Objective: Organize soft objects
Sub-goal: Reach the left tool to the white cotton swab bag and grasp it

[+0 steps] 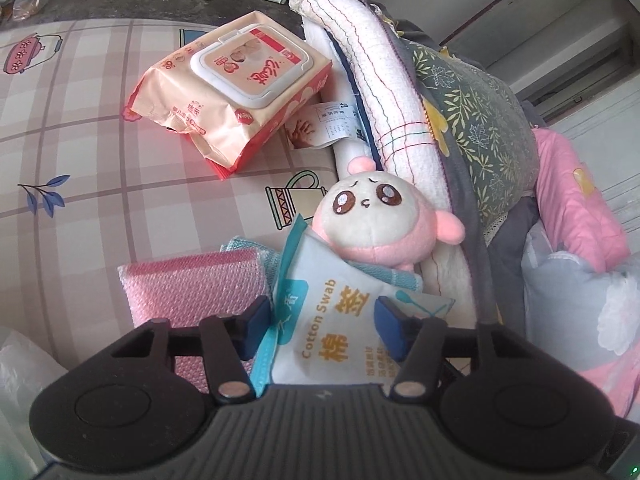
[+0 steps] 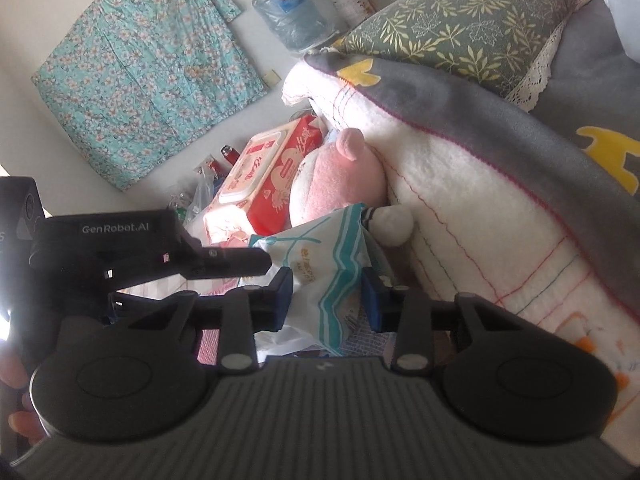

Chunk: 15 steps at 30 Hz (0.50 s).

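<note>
A pale blue cotton swab pack (image 1: pixel 340 320) lies on the bed against a pink and white plush toy (image 1: pixel 376 216). My left gripper (image 1: pixel 326 320) is open, its blue pads on either side of the pack. My right gripper (image 2: pixel 327 296) is open around the same pack (image 2: pixel 332 256), seen from its other end. The plush toy (image 2: pixel 340 176) lies just beyond it. The left gripper's body (image 2: pixel 120 248) shows at the left of the right wrist view.
A pink bubble-wrap pad (image 1: pixel 192 284) lies left of the pack. Stacked wet-wipe packs (image 1: pixel 236 88) sit further off on the checked sheet (image 1: pixel 80 152). Rolled white blanket (image 1: pixel 384 92), leaf-print pillow (image 1: pixel 480 120) and pink quilt (image 1: pixel 576 204) pile up on the right.
</note>
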Each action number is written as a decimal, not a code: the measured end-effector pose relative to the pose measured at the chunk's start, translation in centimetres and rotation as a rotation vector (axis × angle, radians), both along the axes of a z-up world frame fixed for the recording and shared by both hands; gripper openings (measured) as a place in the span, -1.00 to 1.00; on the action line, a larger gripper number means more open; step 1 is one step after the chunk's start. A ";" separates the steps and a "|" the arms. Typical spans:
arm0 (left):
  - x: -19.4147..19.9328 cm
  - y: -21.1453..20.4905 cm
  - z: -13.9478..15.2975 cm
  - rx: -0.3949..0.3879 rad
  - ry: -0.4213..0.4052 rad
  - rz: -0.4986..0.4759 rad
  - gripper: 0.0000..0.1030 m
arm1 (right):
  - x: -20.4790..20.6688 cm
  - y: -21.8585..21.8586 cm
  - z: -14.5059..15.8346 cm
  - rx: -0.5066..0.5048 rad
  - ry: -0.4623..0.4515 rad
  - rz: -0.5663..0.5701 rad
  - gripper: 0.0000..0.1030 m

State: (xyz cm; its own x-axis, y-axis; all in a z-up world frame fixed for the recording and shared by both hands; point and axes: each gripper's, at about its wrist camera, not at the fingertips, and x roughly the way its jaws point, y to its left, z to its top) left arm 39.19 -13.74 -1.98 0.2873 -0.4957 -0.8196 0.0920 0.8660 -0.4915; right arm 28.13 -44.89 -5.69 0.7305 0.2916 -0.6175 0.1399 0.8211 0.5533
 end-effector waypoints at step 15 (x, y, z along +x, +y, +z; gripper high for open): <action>-9.4 9.6 9.8 -0.127 -0.184 0.114 0.09 | -6.3 4.8 10.2 -0.015 -0.234 0.160 -0.36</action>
